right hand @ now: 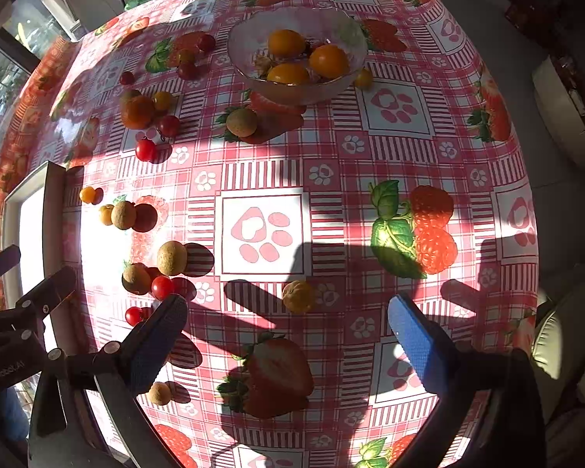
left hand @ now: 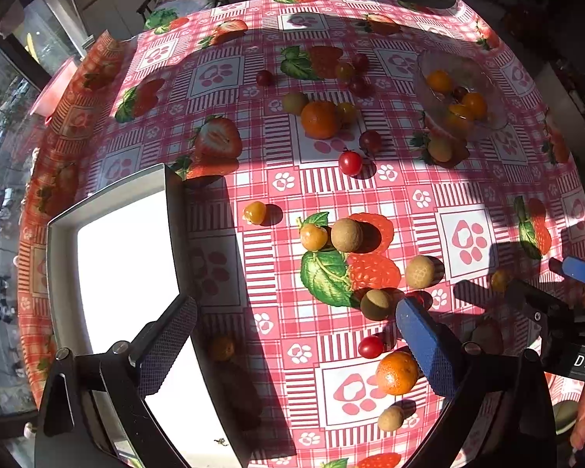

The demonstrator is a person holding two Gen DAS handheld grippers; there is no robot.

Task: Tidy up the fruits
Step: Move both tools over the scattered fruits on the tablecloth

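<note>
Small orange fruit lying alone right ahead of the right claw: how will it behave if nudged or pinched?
The small orange fruit looks round, so it would likely roll on the smooth tablecloth. The right claw is open wide; a centred pinch probably holds, off-centre may squirt it out. Likely light and soft-skinned.

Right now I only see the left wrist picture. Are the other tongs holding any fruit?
Observer: No. The right tongs are open, with nothing gripped between their fingers.
Operator: Is anything hiding behind the glass bowl?
Observer: Yes. One small yellow fruit lies on the cloth right beside the glass bowl, on the side your view cannot see.
Operator: And what is past the table on that side?
Observer: A pale cushioned seat stands just off the table's edge.
</note>
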